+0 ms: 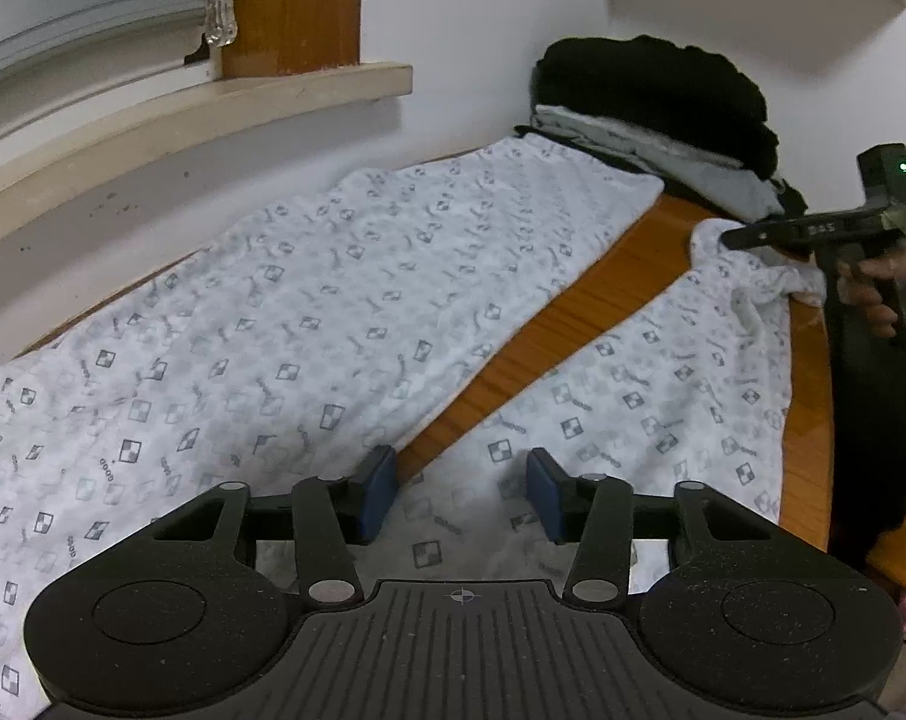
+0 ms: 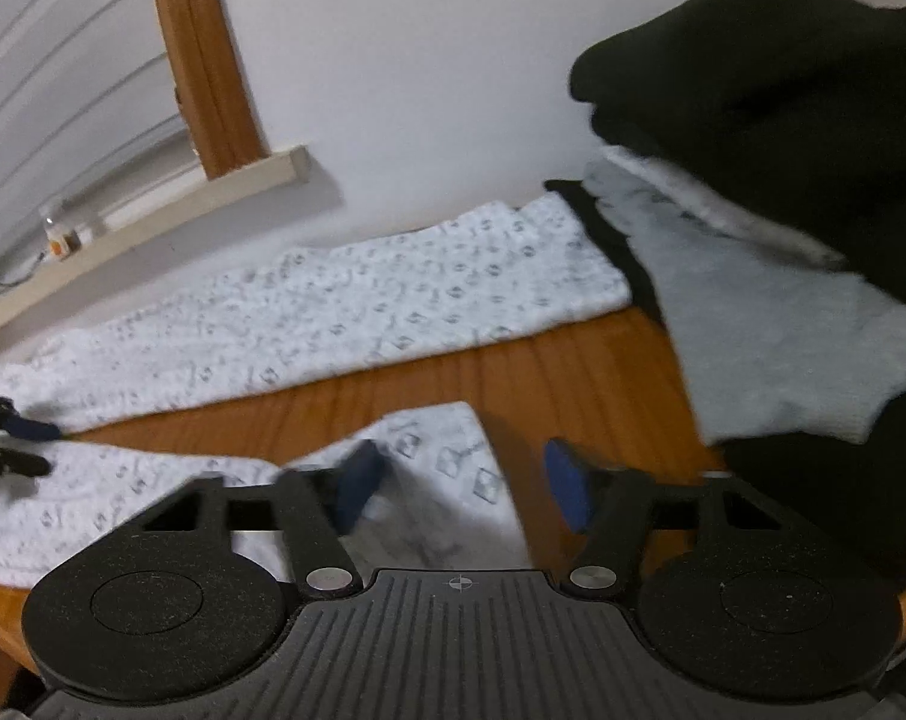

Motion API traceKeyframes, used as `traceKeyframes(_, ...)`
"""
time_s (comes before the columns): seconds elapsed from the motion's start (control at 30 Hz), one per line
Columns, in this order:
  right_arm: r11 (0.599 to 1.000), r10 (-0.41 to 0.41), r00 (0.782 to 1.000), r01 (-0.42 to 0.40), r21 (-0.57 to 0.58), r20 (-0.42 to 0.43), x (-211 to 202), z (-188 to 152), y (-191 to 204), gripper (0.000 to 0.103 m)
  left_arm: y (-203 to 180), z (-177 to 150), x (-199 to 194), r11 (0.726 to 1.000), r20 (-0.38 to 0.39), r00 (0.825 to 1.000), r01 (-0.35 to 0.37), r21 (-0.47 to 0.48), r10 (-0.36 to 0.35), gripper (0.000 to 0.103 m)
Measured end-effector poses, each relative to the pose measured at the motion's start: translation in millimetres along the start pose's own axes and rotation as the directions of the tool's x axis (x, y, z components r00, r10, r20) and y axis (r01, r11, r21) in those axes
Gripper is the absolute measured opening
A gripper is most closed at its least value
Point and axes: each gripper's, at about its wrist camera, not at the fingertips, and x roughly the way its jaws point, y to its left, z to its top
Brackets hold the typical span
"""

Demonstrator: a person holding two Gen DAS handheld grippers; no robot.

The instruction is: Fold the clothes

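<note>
Left wrist, one patterned garment (image 1: 309,324), two legs, one folded stack (image 1: 663,120)

A bare wedge of table (image 1: 579,300) runs toward one o'clock between the two legs of the patterned trousers (image 1: 309,312). At two o'clock a stack of folded clothes (image 1: 663,114) blocks the far corner; the wall (image 1: 483,48) and window sill (image 1: 195,114) close eleven o'clock.

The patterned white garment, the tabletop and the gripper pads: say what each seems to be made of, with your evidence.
Patterned white garment: soft woven or knit fabric, probably cotton, matte; it wrinkles and drapes flat.
Tabletop: wood or wood veneer, orange-brown with a slight sheen; parallel grain lines show.
Left gripper pads: blue, matte, likely rubber or foam, though the look leaves that open.
</note>
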Motion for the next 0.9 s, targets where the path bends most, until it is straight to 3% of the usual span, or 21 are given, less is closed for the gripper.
traceKeyframes(0.07, 1.000, 0.004, 1.000, -0.004, 0.003, 0.021, -6, 3, 2, 0.016, 2, -1, -3, 1.000, 0.010, 1.000, 0.018, -0.006, -0.017, 0.003)
traceKeyframes(0.2, 1.000, -0.004, 0.994, 0.004, -0.002, 0.111, -40, 10, 3, 0.015, 2, -2, -22, 0.998, 0.083, 0.995, 0.049, -0.036, -0.046, 0.002)
traceKeyframes(0.37, 0.999, 0.002, 0.974, 0.007, -0.034, 0.228, -107, 18, 15, 0.014, 3, 4, -60, 0.990, 0.231, 0.968, 0.117, -0.076, -0.097, 0.002)
traceKeyframes(0.43, 1.000, 0.004, 0.973, 0.003, -0.030, 0.229, -113, 22, 16, 0.014, 1, 9, -60, 0.995, 0.245, 0.968, 0.075, -0.067, -0.057, 0.002)
traceKeyframes(0.53, 0.998, -0.048, 0.975, 0.056, -0.032, 0.216, -94, 27, 19, 0.016, 1, 16, -44, 0.996, 0.212, 0.975, -0.059, -0.068, 0.072, 0.011)
traceKeyframes(0.6, 0.991, -0.128, 0.975, 0.133, -0.017, 0.184, -68, 31, 20, 0.027, 1, 18, -30, 0.988, 0.158, 0.976, -0.139, -0.065, 0.148, 0.017)
traceKeyframes(0.67, 0.987, -0.151, 0.976, 0.156, -0.024, 0.158, -54, 28, 21, 0.030, -5, 14, -29, 0.990, 0.151, 0.979, -0.132, -0.053, 0.138, 0.021)
traceKeyframes(0.7, 0.986, -0.156, 0.977, 0.162, -0.030, 0.146, -48, 25, 22, 0.030, -9, 12, -29, 0.991, 0.149, 0.980, -0.125, -0.045, 0.130, 0.028)
traceKeyframes(0.73, 0.985, -0.161, 0.978, 0.168, -0.036, 0.135, -42, 23, 23, 0.030, -13, 10, -30, 0.992, 0.148, 0.981, -0.119, -0.036, 0.123, 0.044)
traceKeyframes(0.77, 0.984, -0.167, 0.978, 0.173, -0.042, 0.123, -35, 21, 24, 0.030, -18, 8, -31, 0.993, 0.147, 0.982, -0.112, -0.027, 0.115, 0.050)
traceKeyframes(0.9, 0.985, -0.149, 0.984, 0.156, -0.077, 0.094, -31, 6, 32, 0.036, -46, 4, -31, 0.999, 0.127, 0.991, -0.035, 0.024, 0.031, 0.050)
